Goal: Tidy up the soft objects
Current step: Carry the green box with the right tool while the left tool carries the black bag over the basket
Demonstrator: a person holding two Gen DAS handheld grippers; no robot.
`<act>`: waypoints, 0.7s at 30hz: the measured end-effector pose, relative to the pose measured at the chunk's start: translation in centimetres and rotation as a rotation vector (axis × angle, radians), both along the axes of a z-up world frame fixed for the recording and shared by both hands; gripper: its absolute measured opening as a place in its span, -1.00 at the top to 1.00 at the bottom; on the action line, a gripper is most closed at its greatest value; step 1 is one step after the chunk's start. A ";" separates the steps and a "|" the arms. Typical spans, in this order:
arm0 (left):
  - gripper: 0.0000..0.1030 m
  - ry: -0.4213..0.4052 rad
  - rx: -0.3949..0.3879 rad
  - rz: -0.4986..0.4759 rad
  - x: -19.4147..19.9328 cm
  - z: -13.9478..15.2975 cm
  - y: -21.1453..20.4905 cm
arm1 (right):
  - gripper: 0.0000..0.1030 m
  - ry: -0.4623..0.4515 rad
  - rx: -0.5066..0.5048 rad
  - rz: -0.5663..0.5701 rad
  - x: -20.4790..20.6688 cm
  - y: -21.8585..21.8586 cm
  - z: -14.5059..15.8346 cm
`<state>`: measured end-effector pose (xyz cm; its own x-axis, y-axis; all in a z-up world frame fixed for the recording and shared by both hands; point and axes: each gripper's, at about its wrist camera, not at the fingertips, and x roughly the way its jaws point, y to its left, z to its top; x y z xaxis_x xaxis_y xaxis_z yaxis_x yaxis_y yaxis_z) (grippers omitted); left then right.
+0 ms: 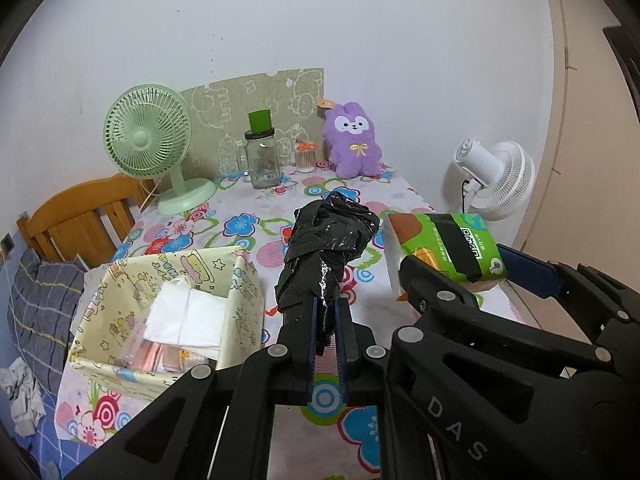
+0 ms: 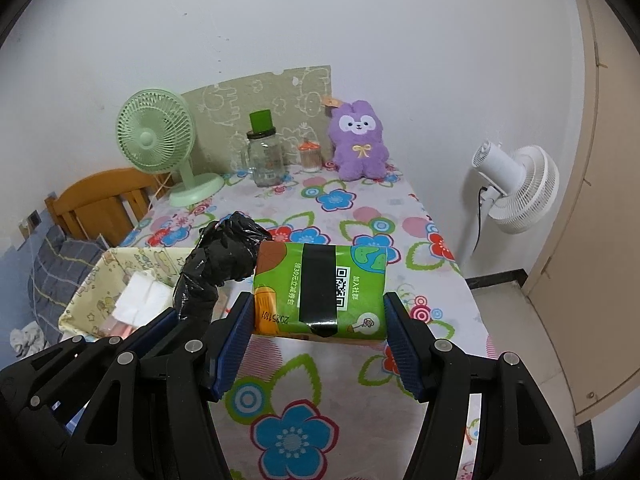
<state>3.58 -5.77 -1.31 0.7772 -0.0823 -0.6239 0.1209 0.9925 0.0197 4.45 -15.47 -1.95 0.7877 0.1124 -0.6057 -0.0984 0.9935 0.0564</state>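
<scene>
I have the black bag (image 1: pixel 326 248) pinched tight in my left gripper (image 1: pixel 328 320) and the tissue pack (image 2: pixel 320 290) clamped in my right gripper (image 2: pixel 316 344). The box (image 1: pixel 244 292), down-left of both, holds some tissues; these two remain, I judge.

Probably a bedroom: wooden headboard (image 1: pixel 76 216), bedding (image 1: pixel 40 304).

On the table (image 2: pixel 344 364), a desk fan (image 1: pixel 148 140), a jar (image 1: pixel 262 158) and a plush rabbit (image 1: pixel 354 140) line the far edge from left to right, before a board (image 1: pixel 256 108) leaning on the wall. A storage box (image 1: pixel 168 312) sits at the near left. Above the table, the left gripper (image 1: pixel 328 312) holds a rolled bag (image 1: pixel 324 248) beside the tissue pack (image 2: pixel 320 288) in the right gripper (image 2: pixel 320 344). A standing fan (image 2: pixel 516 188) is right of the table.
</scene>
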 end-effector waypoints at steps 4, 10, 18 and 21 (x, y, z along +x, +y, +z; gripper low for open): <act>0.89 -0.007 0.007 -0.012 -0.3 0.5 0.6 | -0.30 -0.013 -0.009 0.010 -0.2 0.7 0.6; 0.89 -0.013 0.013 -0.016 -0.2 0.7 2.0 | -0.30 -0.025 -0.025 0.034 -0.2 2.2 1.0; 0.89 -0.008 0.019 0.000 0.3 0.3 4.3 | -0.30 -0.014 -0.025 0.075 0.6 4.7 0.6; 0.89 -0.002 0.025 0.008 0.6 0.0 5.1 | -0.30 -0.006 -0.023 0.086 0.9 5.6 0.4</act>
<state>4.18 -0.63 -1.35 0.7792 -0.0610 -0.6239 0.1133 0.9926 0.0445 5.34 -9.87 -1.58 0.7796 0.1665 -0.6038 -0.1841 0.9823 0.0332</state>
